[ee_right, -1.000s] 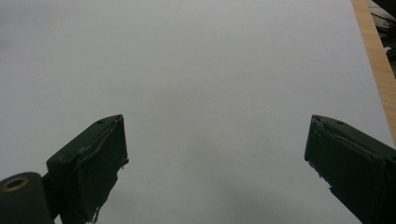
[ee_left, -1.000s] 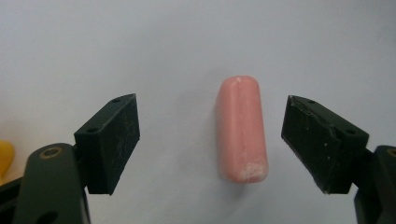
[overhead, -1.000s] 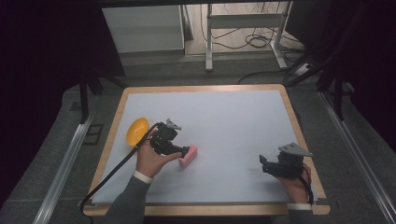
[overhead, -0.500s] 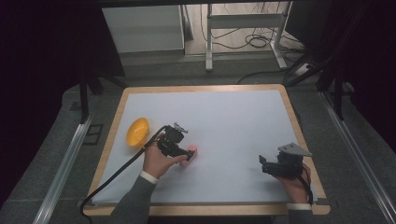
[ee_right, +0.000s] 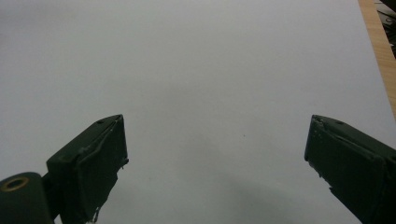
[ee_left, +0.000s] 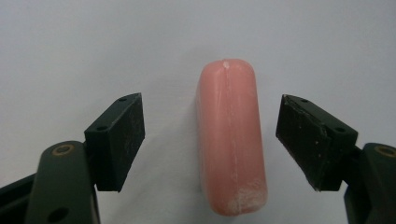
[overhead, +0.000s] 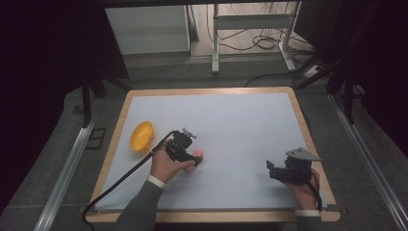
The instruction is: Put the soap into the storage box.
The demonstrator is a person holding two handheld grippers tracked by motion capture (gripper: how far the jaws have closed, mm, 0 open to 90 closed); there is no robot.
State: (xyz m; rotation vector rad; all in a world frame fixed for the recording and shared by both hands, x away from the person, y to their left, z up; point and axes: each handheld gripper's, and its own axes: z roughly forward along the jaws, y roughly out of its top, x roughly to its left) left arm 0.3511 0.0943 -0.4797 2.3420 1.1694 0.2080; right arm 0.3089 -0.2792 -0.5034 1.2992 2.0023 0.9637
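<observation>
A pink sausage-shaped piece (ee_left: 231, 140) lies on the white sheet between the jaws of my left gripper (ee_left: 210, 140). The jaws stand open with a gap on each side of it. In the high view the same pink piece (overhead: 196, 158) shows just right of the left gripper (overhead: 185, 150), left of the table's middle. An orange bowl (overhead: 141, 135) sits near the left edge, tilted, a short way left of that gripper. My right gripper (overhead: 275, 172) rests low at the front right; its own view shows its jaws wide open (ee_right: 215, 158) over bare sheet.
The white sheet (overhead: 231, 125) covers a wooden-rimmed table (overhead: 211, 90). A black cable (overhead: 125, 175) trails from the left gripper toward the front left corner. The table's wooden edge (ee_right: 377, 46) shows at the right of the right gripper view.
My left gripper has moved right and a little toward the front, away from the orange bowl, staying over the pink piece. The right gripper has not moved.
</observation>
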